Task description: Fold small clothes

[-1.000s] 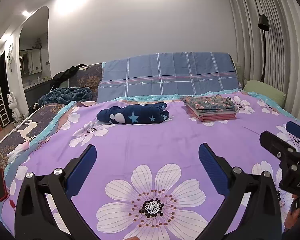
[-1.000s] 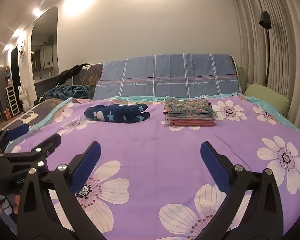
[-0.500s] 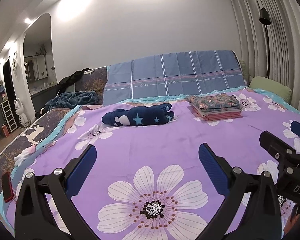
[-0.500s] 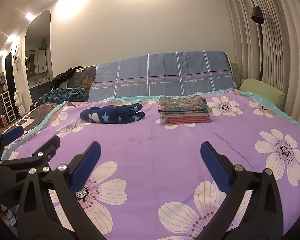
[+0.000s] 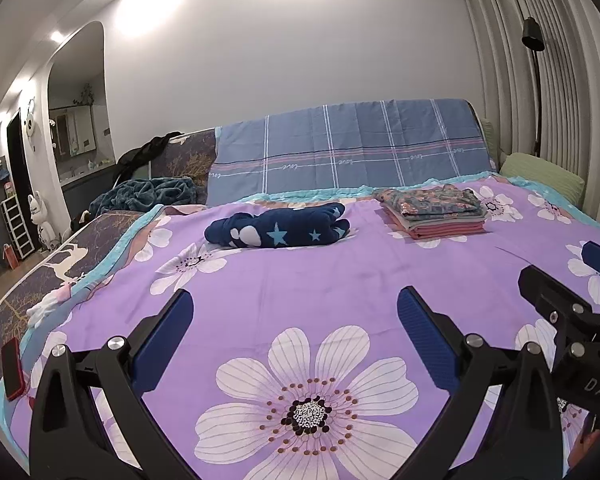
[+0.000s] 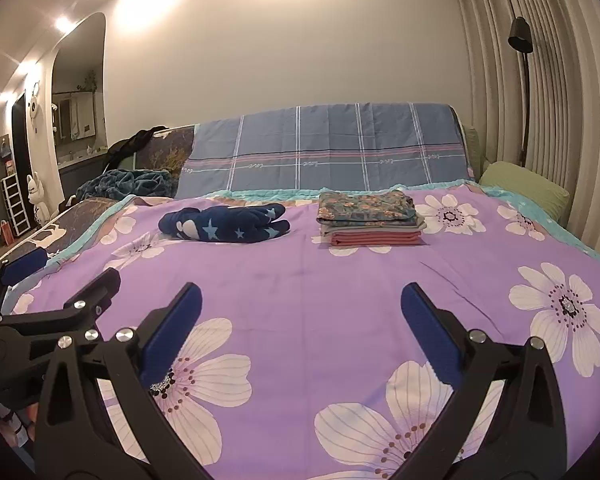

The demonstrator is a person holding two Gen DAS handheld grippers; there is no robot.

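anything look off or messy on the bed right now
Only the navy star-print garment: it lies bunched in a loose roll, left of the neatly squared folded stack. Both tongs, left and right, are open and empty above the bedspread.

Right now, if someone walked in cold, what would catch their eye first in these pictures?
Probably the purple bedspread with big white flowers, filling the foreground. Toward the headboard lie a rumpled navy star-print garment on the left and a neat stack of folded clothes to its right. Both claws hang open and empty over the near bedspread, the left claw and the right claw.
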